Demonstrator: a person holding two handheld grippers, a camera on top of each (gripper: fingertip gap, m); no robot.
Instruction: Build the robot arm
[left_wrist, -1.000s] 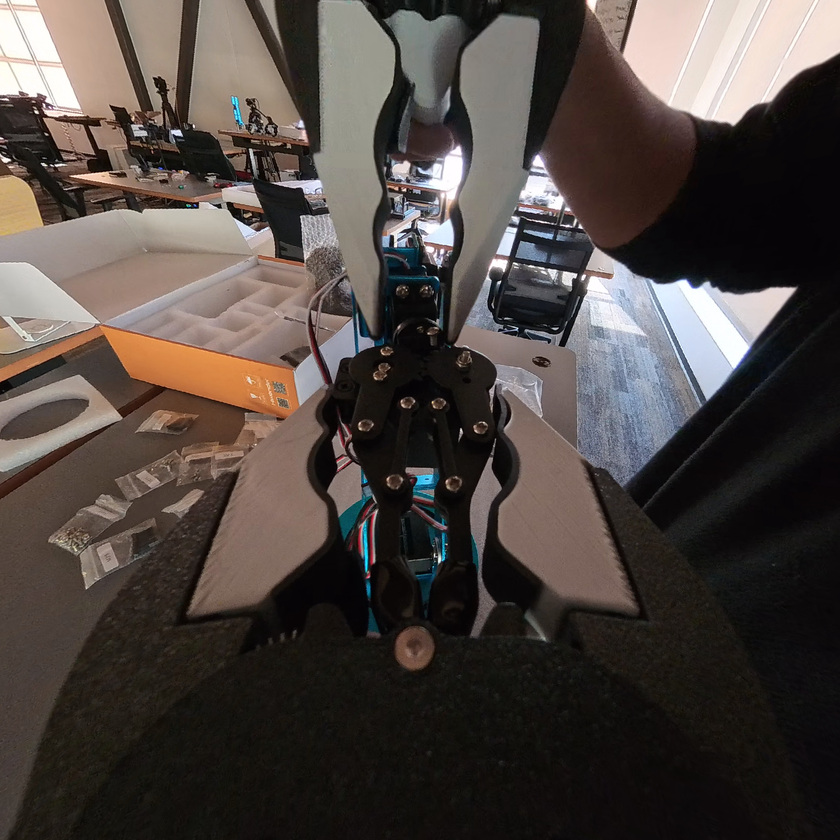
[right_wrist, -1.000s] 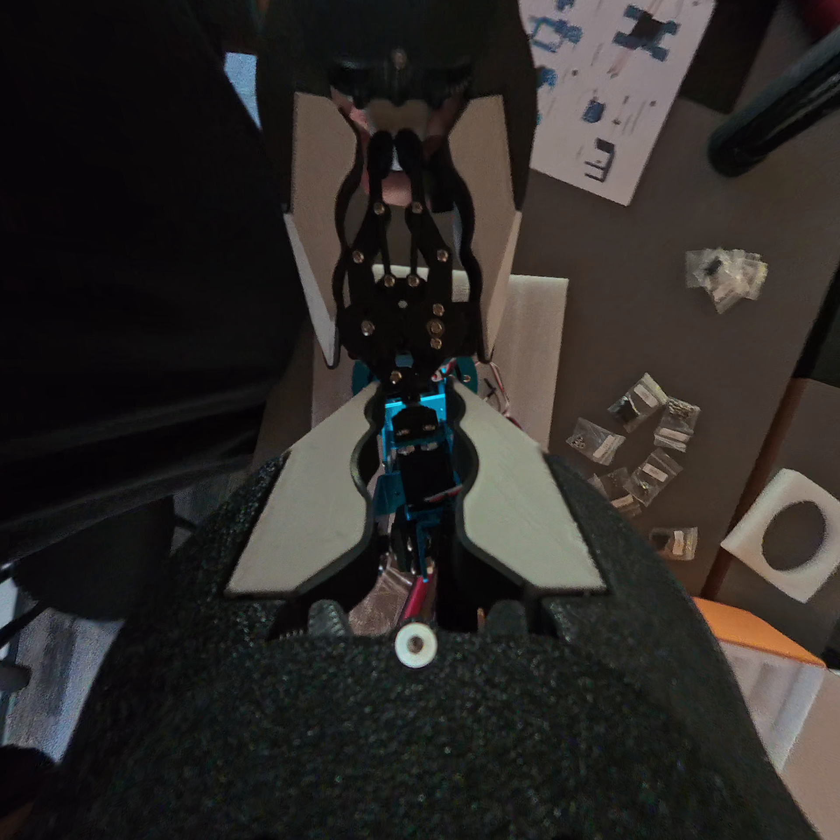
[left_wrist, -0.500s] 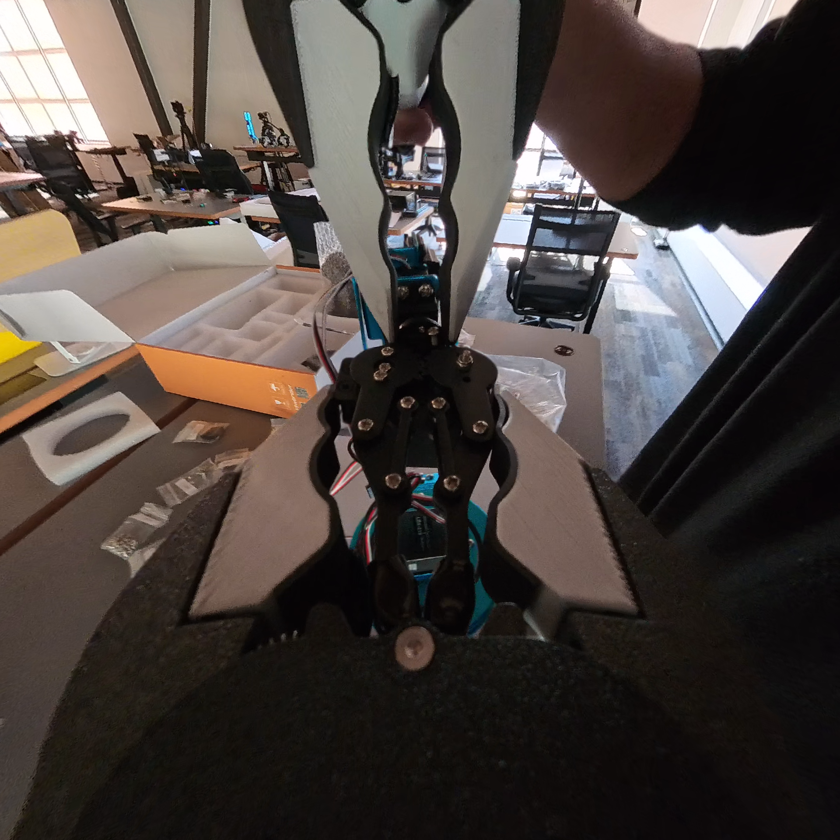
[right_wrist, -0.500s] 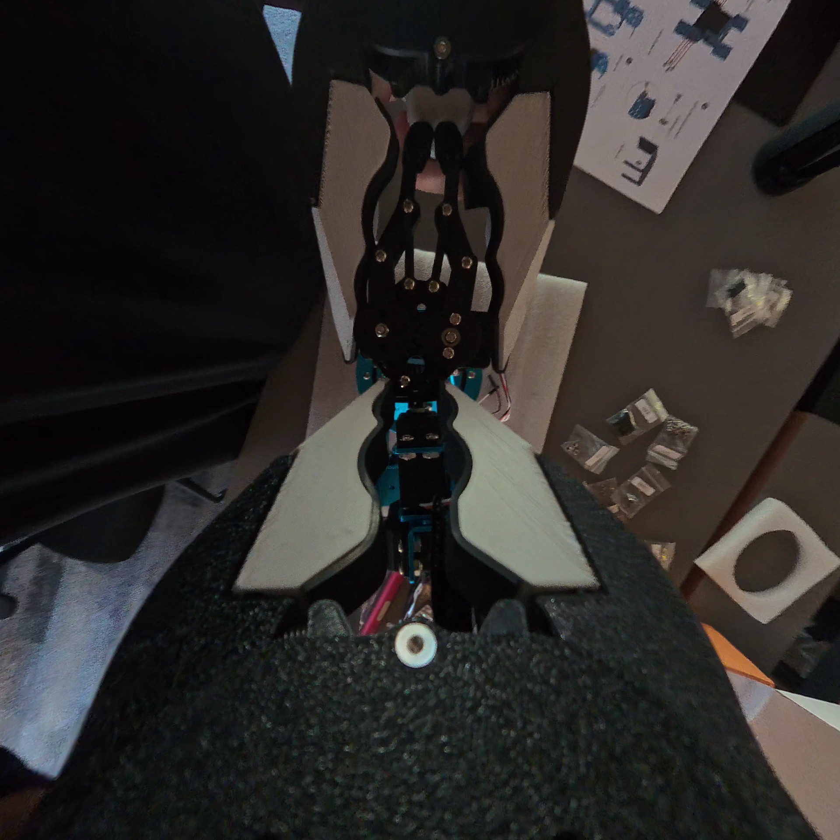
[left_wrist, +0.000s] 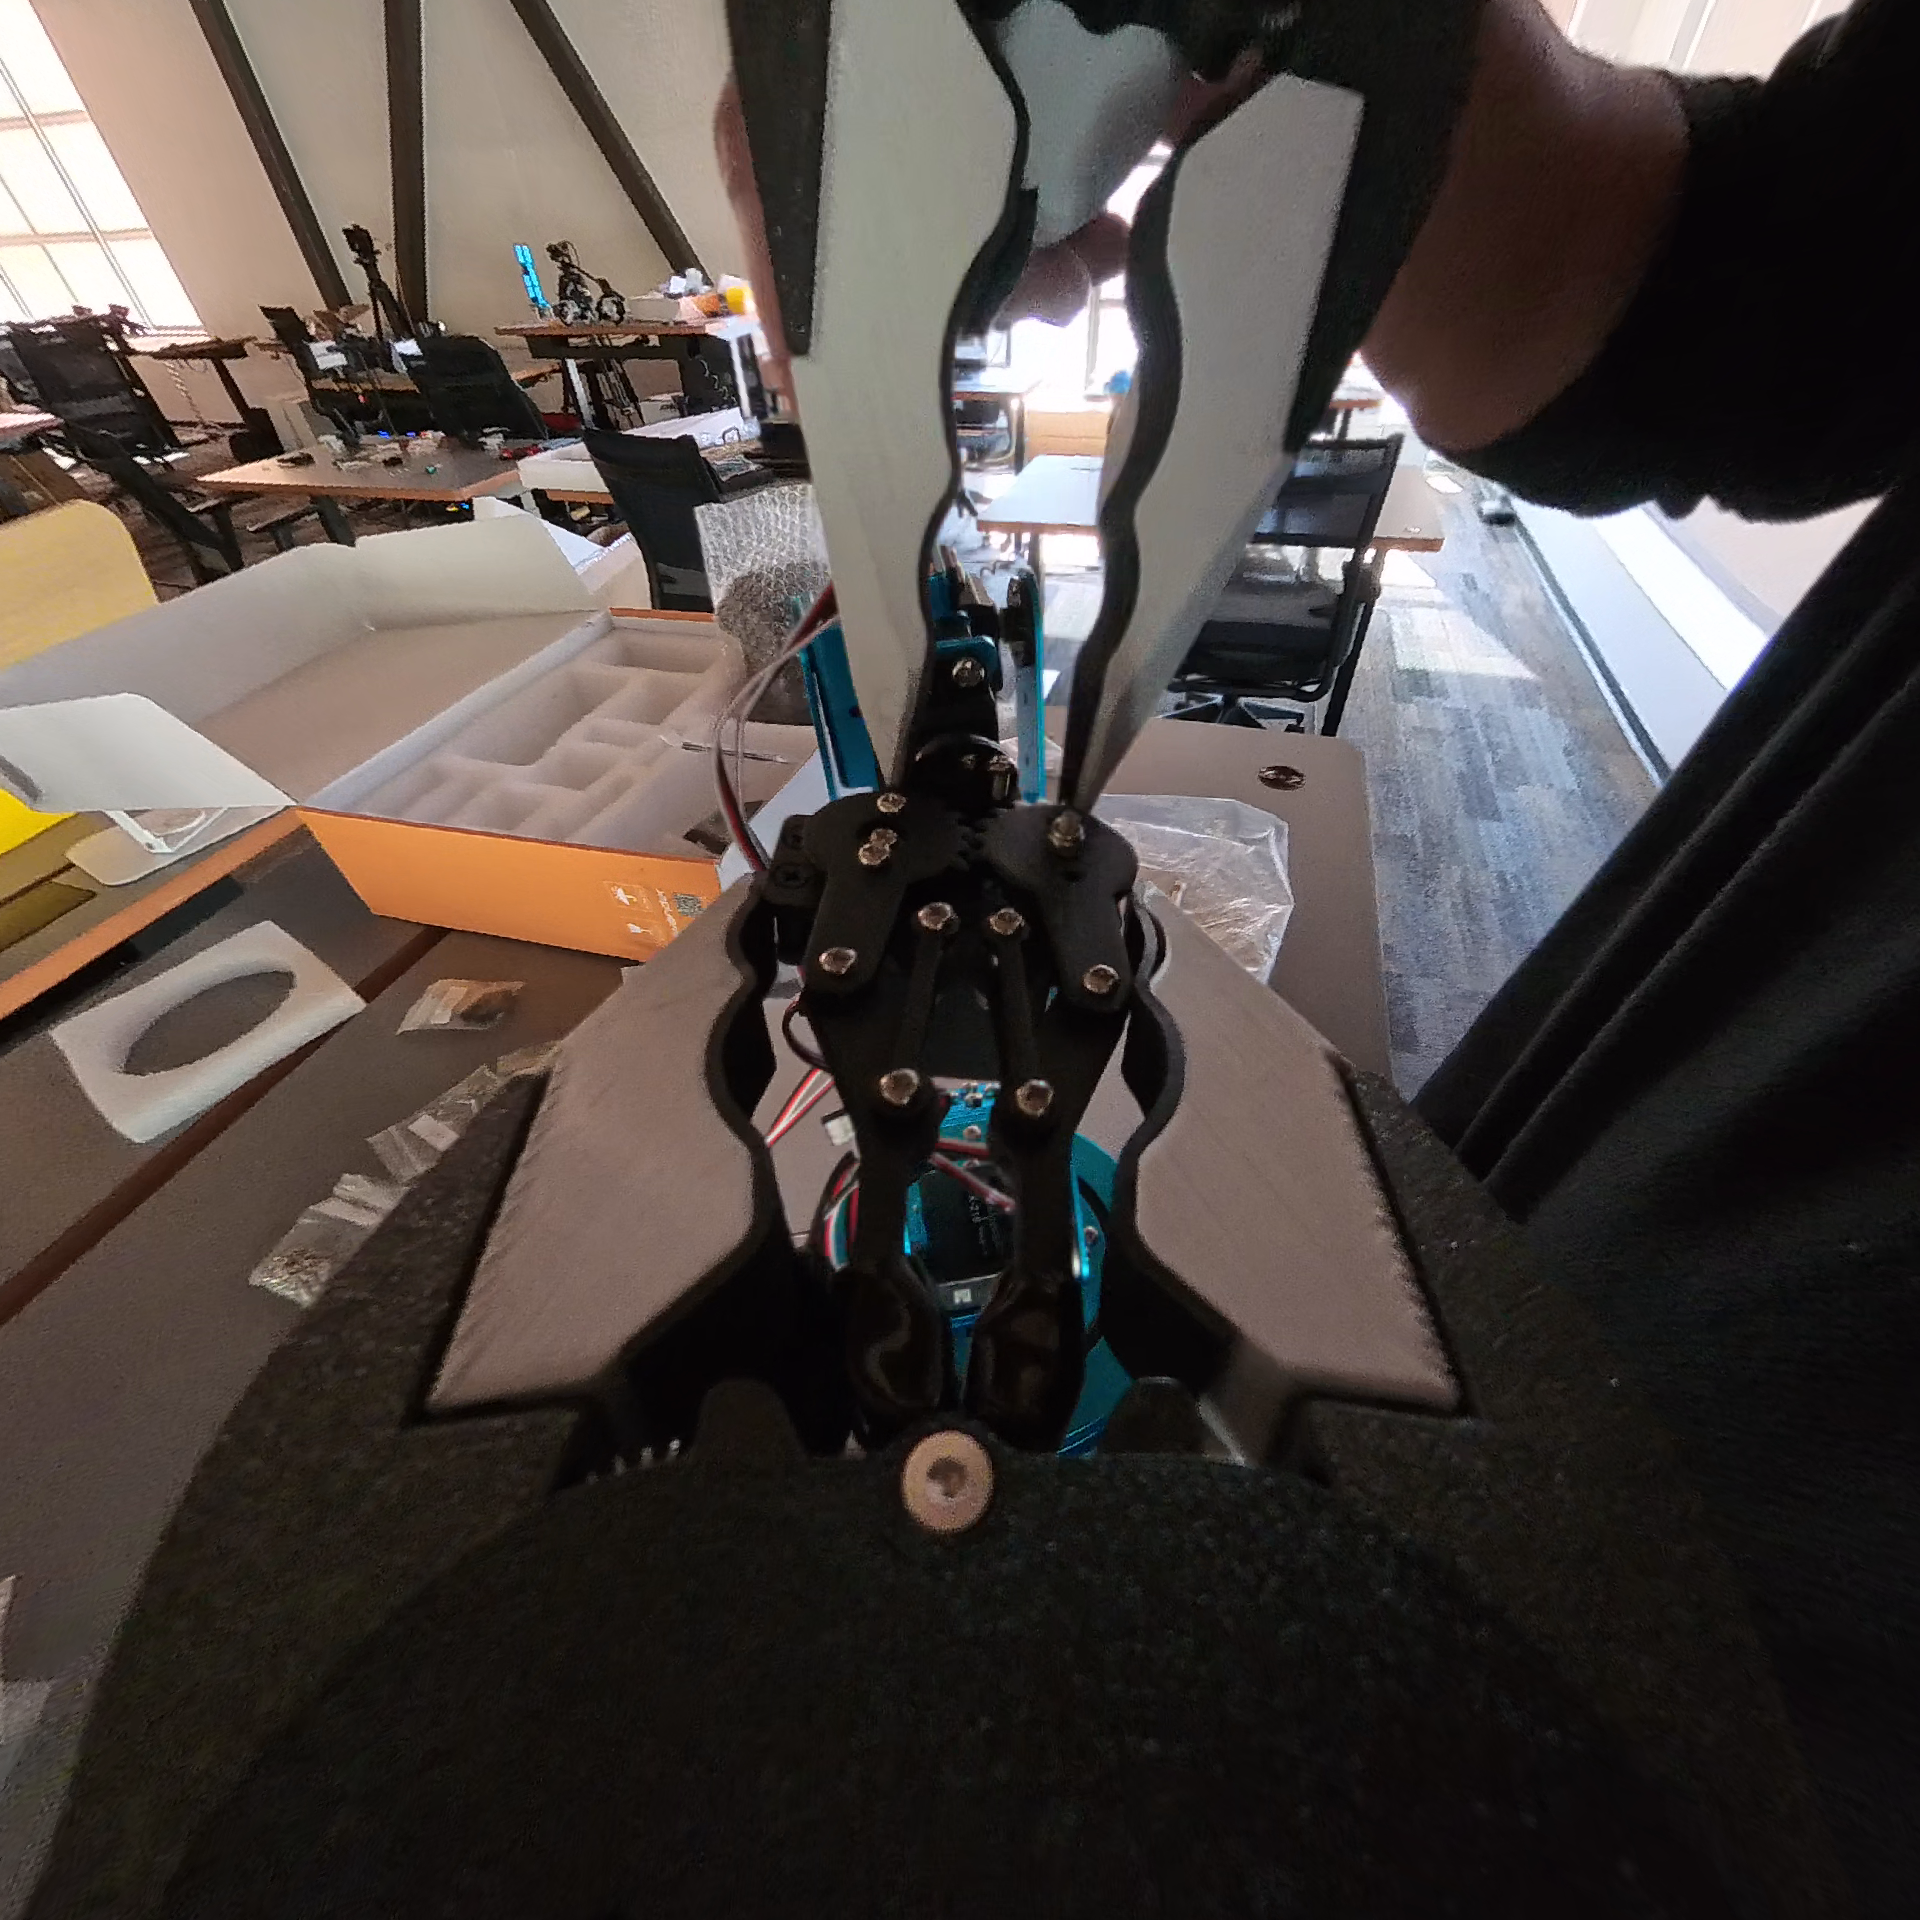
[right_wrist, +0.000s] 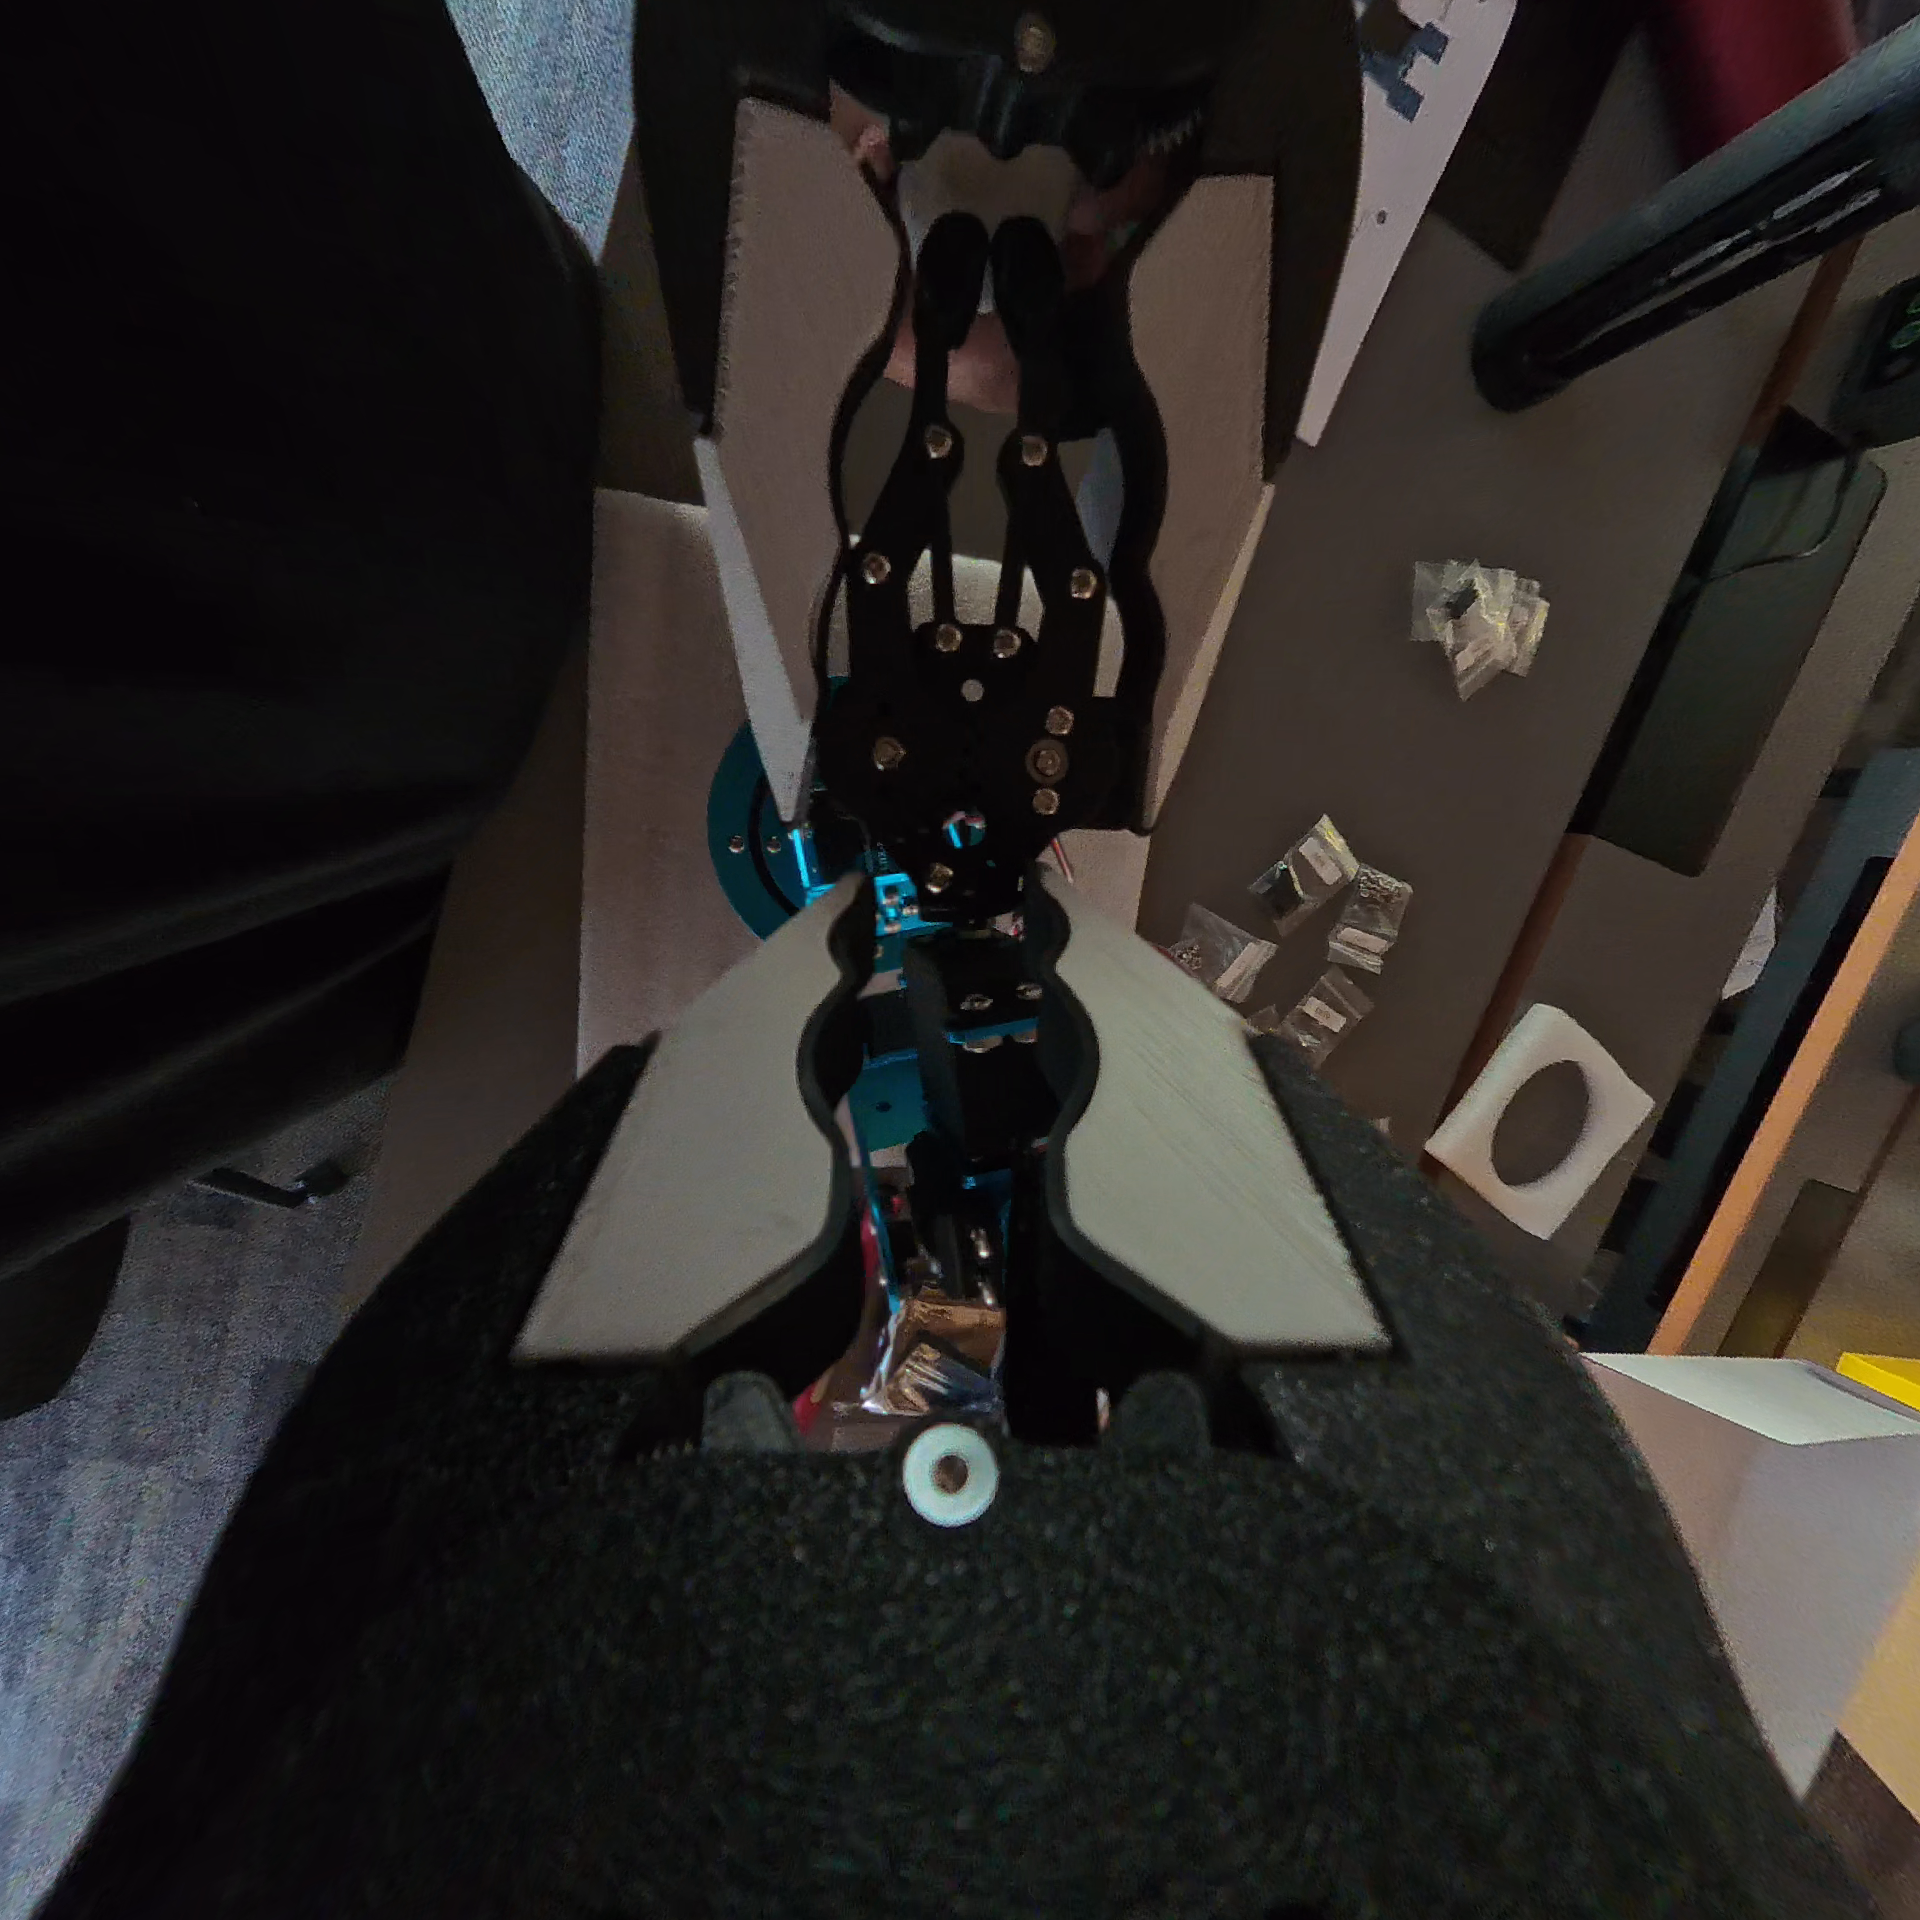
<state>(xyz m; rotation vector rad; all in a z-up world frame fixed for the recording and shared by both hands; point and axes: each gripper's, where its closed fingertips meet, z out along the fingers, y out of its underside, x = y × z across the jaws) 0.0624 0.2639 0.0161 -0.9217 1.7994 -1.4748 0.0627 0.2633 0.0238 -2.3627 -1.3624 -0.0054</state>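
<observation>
Both tongs were clamped on the small blue robot arm (left_wrist: 961, 1049) above the surface (left_wrist: 208, 1320): left tongs (left_wrist: 940, 1039) pinching its black claw (left_wrist: 966, 935), right tongs (right_wrist: 945, 997) squeezing the blue bracket (right_wrist: 966, 1029). Looked light but fiddly, with loose wires, so grabbing the metal frame seemed safest.

Black foam-clad hand-held gripper (left_wrist: 948, 904) with grey wavy-edged fingers (left_wrist: 623, 1174); dark sleeve (left_wrist: 1766, 312).

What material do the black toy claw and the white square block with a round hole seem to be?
Black toy claw: probably matte plastic or acrylic plates, flat-cut, joined by shiny metal screws. White square block with a round hole: likely soft packing foam, thick and dull.
</observation>
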